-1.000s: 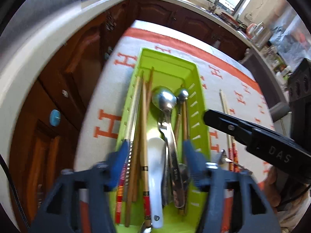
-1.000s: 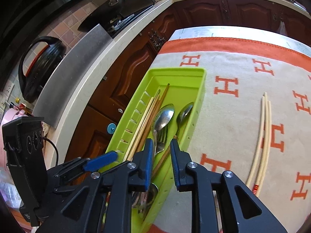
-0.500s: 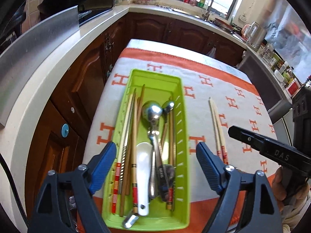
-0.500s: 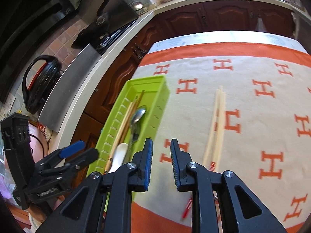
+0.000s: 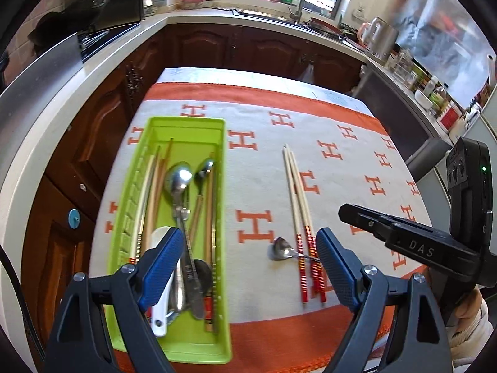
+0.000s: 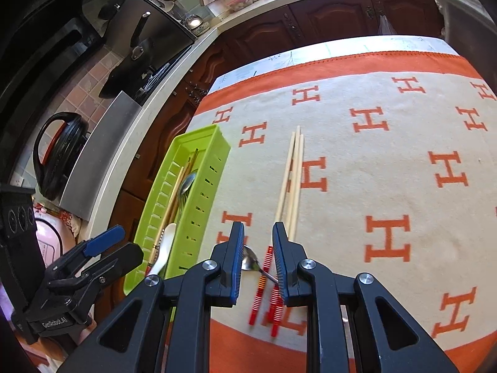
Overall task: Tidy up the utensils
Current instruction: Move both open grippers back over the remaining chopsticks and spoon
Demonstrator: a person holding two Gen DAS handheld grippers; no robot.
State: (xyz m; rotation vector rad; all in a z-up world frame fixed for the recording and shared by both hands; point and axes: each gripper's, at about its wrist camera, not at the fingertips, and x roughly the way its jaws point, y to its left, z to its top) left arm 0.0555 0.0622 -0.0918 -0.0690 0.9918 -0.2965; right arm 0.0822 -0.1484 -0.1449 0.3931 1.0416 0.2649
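Lime-green plastic, the long slotted tray at the left already keeps spoons, a fork and chopsticks lying lengthwise so they nest, and the left gripper hangs above its near end, spread wide and empty. To its right on the orange-lettered cloth, a small steel spoon rests across loose red-banded bamboo chopsticks. The right gripper, narrowly parted and empty, straddles that spoon, probably to collect it.

"DAS" marks the right tongs; "H" letters cover the cloth.

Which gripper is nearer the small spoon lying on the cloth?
Right. The right gripper has its fingers either side of the small spoon; the left gripper hangs back between it and the green tray.
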